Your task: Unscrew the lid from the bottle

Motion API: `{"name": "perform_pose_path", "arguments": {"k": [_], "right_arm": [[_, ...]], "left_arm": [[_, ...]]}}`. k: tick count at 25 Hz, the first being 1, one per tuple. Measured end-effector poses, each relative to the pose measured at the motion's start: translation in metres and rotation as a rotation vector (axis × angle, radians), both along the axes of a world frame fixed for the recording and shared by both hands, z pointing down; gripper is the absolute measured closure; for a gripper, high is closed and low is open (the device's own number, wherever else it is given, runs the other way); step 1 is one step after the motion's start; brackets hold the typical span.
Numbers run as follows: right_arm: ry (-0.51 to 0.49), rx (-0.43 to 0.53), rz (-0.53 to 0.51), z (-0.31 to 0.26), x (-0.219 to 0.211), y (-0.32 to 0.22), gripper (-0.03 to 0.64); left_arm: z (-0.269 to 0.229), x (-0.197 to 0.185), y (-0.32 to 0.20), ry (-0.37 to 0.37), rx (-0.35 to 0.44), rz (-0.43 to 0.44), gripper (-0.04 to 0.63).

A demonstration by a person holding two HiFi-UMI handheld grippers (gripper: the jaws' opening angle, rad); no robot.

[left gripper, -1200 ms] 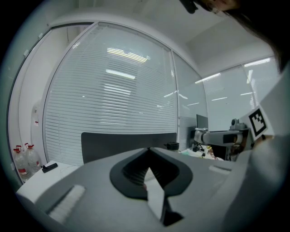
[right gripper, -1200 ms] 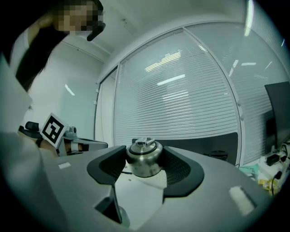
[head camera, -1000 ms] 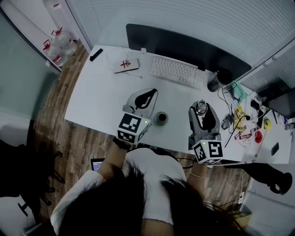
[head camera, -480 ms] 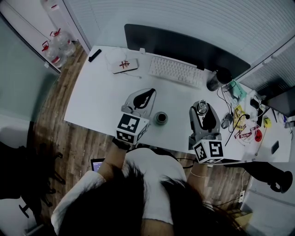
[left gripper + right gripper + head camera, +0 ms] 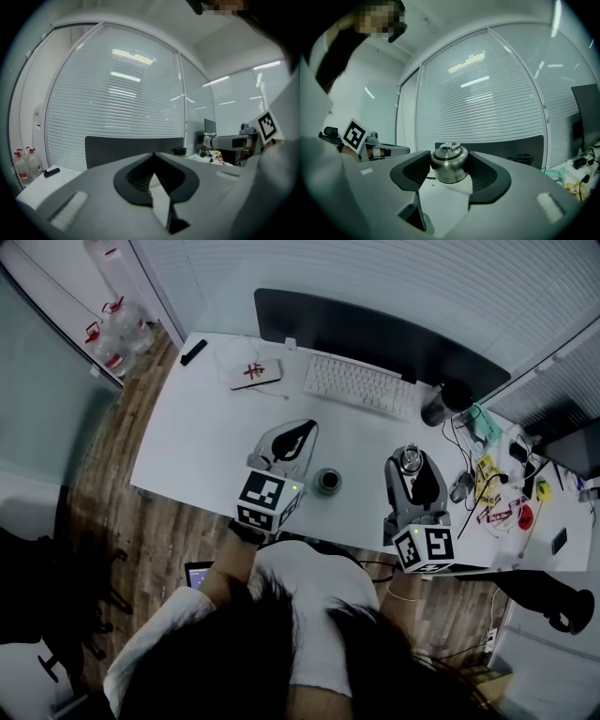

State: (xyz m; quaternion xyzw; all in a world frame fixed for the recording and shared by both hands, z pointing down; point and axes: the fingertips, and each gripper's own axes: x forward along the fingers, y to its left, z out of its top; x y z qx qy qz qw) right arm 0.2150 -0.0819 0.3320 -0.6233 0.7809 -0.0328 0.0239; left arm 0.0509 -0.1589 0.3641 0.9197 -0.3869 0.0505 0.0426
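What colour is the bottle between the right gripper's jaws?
Shiny silver metal bottle, dark ring near its top; clearest in the right gripper view.

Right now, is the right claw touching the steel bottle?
Touching. The right gripper view shows the right claw pressing both sides of the steel bottle.

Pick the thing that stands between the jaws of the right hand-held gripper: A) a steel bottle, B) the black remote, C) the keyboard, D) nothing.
A: in the right gripper view the steel bottle stands upright between the jaws of the right hand-held gripper, with a pad close against each side.
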Motion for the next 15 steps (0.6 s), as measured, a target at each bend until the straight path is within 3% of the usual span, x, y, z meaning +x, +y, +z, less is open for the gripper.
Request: {"name": "perform_pose_path", "arguments": {"k": [7,15], "right_arm": [[-0.003,-0.003,-0.008,0.0009,-0.0025,-0.0014,0.363],[-0.013,-0.001,-0.004,0.0023,-0.0007,0.0007,0.364]], "left_arm": [[0.0029,-0.0028,-0.0020,0.016,-0.010,0.006,0.537],[-0.0029,-0.0062,-0.0060,-0.015,0.037,0.022,0.537]]}}
